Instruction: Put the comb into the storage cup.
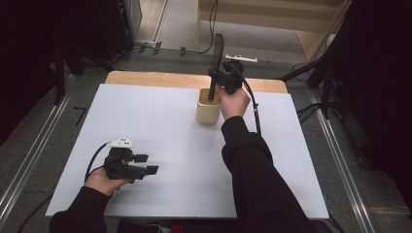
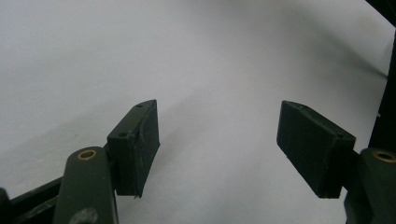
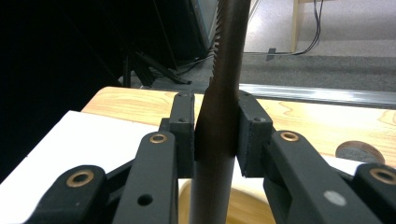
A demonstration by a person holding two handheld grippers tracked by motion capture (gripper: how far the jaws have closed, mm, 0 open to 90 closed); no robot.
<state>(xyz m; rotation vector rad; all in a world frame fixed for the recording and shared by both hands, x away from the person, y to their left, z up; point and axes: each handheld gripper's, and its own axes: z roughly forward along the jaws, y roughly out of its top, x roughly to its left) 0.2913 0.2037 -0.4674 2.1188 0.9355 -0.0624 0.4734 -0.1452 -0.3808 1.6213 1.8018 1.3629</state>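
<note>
The comb (image 1: 216, 53) is dark brown, and the cup (image 1: 208, 110) is pale cream. Both black grippers, left (image 1: 145, 164) and right (image 1: 219, 77), work over a white sheet (image 1: 160, 126) on a light wooden table (image 1: 160, 79).

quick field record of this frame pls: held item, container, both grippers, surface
held item: dark comb, upright, handle end down inside the cup, teeth showing in the right gripper view
container: beige cup, upright on the sheet
right gripper: shut on the comb, above the cup
left gripper: open, nothing between its fingers, near the sheet's front left
surface: white sheet over a wooden table
</note>
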